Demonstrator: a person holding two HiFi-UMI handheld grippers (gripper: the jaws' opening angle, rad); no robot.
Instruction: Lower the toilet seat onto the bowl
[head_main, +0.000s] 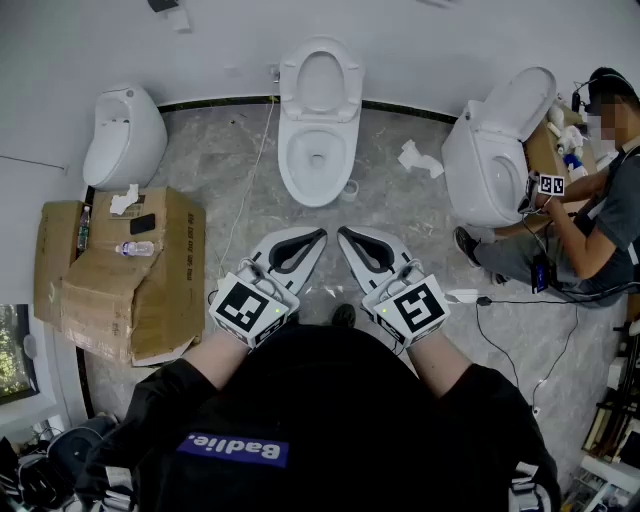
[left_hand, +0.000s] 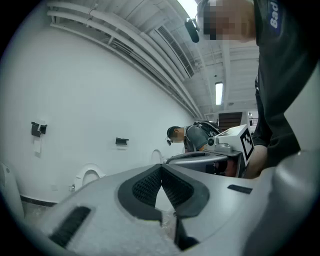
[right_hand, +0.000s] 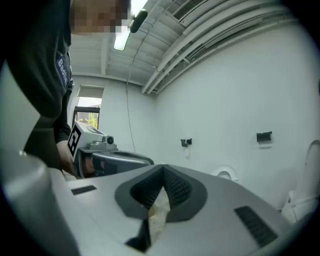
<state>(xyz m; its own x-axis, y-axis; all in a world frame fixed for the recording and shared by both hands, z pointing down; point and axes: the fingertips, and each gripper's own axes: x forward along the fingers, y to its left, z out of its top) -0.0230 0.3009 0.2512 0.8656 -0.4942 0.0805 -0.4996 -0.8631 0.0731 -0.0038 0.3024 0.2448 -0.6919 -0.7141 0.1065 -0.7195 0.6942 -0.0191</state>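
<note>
The white toilet (head_main: 316, 155) stands against the far wall at the top middle of the head view. Its seat (head_main: 320, 78) is raised upright against the wall, above the open bowl. Both grippers are held level in front of the person's body, well short of the toilet, with their tips angled toward each other. The left gripper (head_main: 316, 236) (left_hand: 161, 167) is shut with nothing between its pads. The right gripper (head_main: 346, 234) (right_hand: 162, 168) is also shut and empty. The raised seat shows small at the wall in the left gripper view (left_hand: 90, 176) and in the right gripper view (right_hand: 225, 173).
A cardboard box (head_main: 150, 300) with a bottle (head_main: 135, 248) lies on the floor at left, below a white fixture (head_main: 125, 135). At right stands a second toilet (head_main: 490, 160) with a seated person (head_main: 590, 215) beside it. Crumpled paper (head_main: 420, 158) and cables (head_main: 520, 300) lie on the floor.
</note>
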